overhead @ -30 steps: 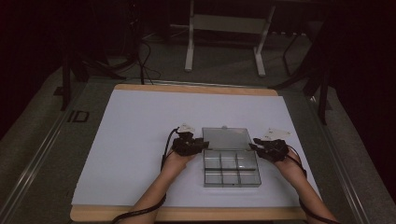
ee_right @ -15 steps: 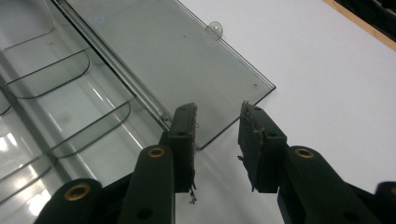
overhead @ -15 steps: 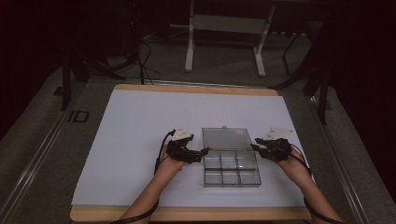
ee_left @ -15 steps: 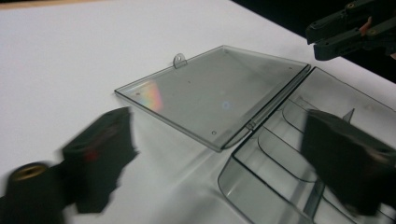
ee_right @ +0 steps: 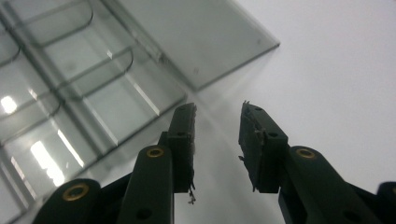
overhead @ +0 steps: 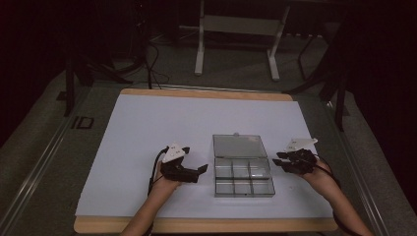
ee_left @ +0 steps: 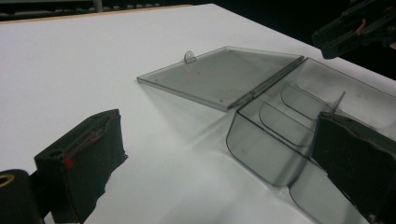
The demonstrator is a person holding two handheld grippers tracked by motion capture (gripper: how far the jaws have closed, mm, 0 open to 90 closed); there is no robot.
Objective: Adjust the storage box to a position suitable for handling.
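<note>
High view. A clear, smoke-tinted compartment box (overhead: 244,173) lies open in the lower middle of the frame on a white sheet (overhead: 147,128) that covers a wooden-edged table (overhead: 206,225). Its flat lid (overhead: 239,145) is folded back toward the upper part of the frame and rests on the sheet; the tray part, divided into six compartments in two rows of three, lies nearer the lower edge. The left gripper (overhead: 200,170) sits just left of the tray, pointing at its left wall, apart from it. The right gripper (overhead: 278,159) sits just right of the tray, near the hinge line, pointing left, also apart from it.

Left gripper view. The jaws of the left gripper (ee_left: 210,177) have just been opening and now stand wide, one at the lower left and one at the lower right of the frame. Nothing is pressed by the pads; the rounded near corner of the box (ee_left: 271,154) stands in the gap toward the right-hand jaw. The lid (ee_left: 224,74) lies flat at centre, with a small tab (ee_left: 189,56) on its far edge. The right gripper (ee_left: 327,37) appears at the upper right.

Right gripper view. The right gripper (ee_right: 217,126) has its jaws partly apart with only white sheet between them: it is released and grasps nothing. The compartments of the box (ee_right: 70,93) occupy the upper left.
</note>
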